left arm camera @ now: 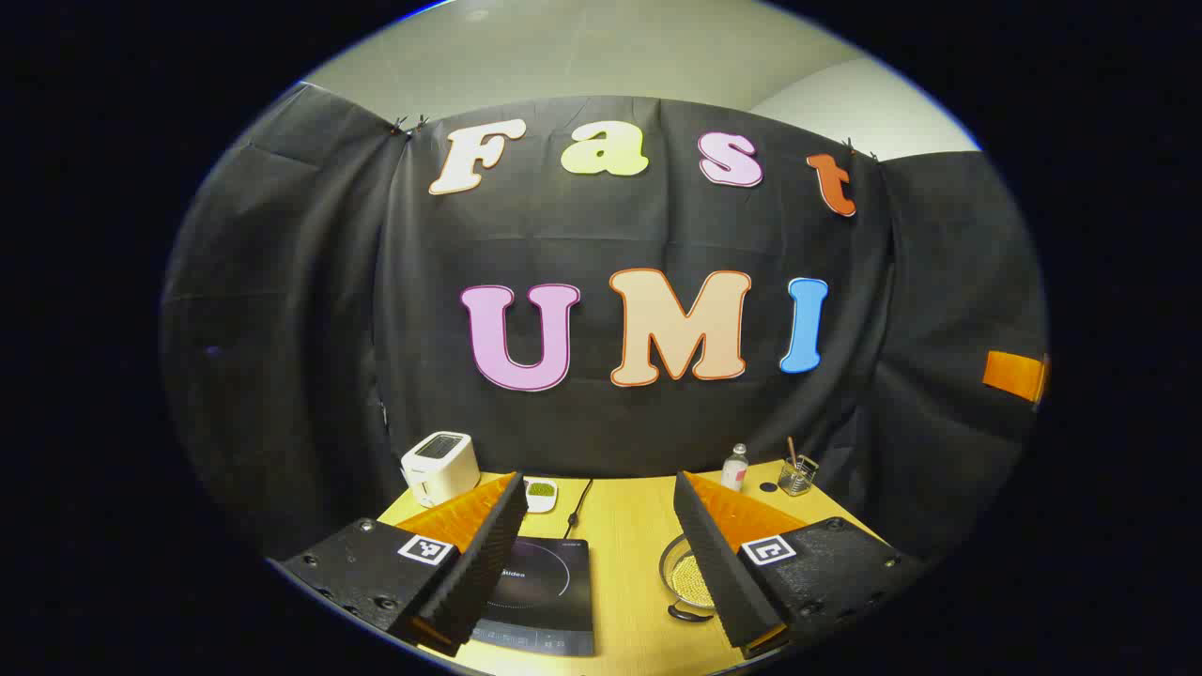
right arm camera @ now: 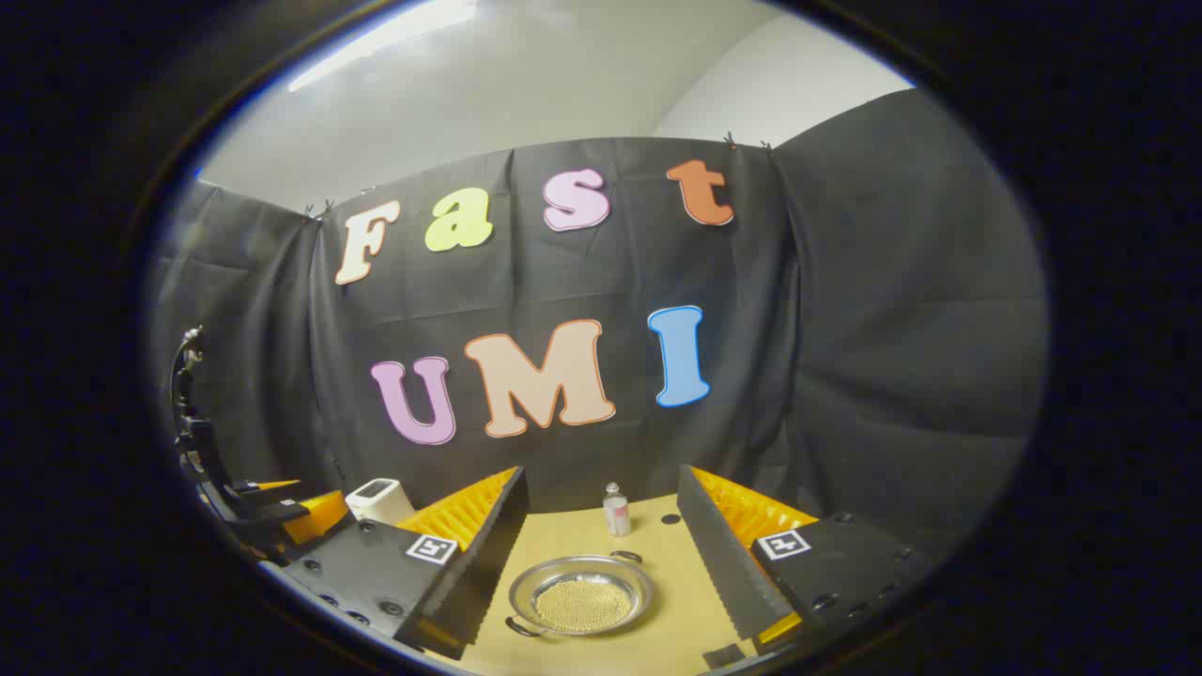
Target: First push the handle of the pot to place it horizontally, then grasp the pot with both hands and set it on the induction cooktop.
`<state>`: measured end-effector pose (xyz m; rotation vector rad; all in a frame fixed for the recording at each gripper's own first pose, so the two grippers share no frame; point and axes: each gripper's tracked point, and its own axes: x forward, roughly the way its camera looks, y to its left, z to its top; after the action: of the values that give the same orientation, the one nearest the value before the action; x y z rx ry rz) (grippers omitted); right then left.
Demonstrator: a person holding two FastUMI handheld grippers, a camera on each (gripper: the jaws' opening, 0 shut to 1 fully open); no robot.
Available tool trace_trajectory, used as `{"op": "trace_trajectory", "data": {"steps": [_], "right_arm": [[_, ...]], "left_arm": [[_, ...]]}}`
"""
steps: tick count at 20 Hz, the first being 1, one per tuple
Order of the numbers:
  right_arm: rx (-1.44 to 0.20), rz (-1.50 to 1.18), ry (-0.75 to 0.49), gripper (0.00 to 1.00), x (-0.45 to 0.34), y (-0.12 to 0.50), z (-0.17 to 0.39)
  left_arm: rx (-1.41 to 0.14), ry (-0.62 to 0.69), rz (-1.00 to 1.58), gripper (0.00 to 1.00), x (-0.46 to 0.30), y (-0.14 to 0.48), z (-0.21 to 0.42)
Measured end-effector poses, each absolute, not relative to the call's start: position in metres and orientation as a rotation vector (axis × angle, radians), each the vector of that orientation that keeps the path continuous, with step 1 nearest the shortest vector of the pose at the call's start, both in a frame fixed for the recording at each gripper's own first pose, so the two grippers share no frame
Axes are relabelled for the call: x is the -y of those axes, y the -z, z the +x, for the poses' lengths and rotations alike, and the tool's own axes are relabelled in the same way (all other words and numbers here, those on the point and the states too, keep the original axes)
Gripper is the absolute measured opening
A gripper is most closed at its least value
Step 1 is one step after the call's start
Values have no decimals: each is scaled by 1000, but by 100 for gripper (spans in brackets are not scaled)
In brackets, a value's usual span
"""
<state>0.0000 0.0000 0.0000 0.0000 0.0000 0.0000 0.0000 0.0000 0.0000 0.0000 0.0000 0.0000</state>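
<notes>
A shallow metal pot (right arm camera: 580, 594) with yellowish grains inside sits on the wooden table, low between the fingers of my right gripper (right arm camera: 601, 471), which is open and above it. Its two small dark handles (right arm camera: 519, 627) lie on a diagonal, one near left, one far right. In the left gripper view the pot (left arm camera: 681, 580) is partly hidden behind one finger, to the right of the black induction cooktop (left arm camera: 540, 596). My left gripper (left arm camera: 596, 479) hangs open over the cooktop's right edge. The left gripper (right arm camera: 254, 507) also appears at the far left of the right gripper view.
A white toaster (left arm camera: 439, 467) stands at the table's back left, with a small white dish (left arm camera: 540, 493) and the cooktop's cable (left arm camera: 575, 512) beside it. At the back right are a small bottle (left arm camera: 735, 467) and a glass cup (left arm camera: 796, 477) holding a stick. Bare tabletop (left arm camera: 629, 535) separates cooktop and pot.
</notes>
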Motion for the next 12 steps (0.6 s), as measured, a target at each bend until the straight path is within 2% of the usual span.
{"op": "trace_trajectory", "data": {"steps": [1,12], "right_arm": [[0,0,2,94,1,0,1],[-24,5,-19,94,-4,10,7]], "left_arm": [[1,2,1,96,0,-1,0],[-9,-18,-2,96,-3,3,-1]]}}
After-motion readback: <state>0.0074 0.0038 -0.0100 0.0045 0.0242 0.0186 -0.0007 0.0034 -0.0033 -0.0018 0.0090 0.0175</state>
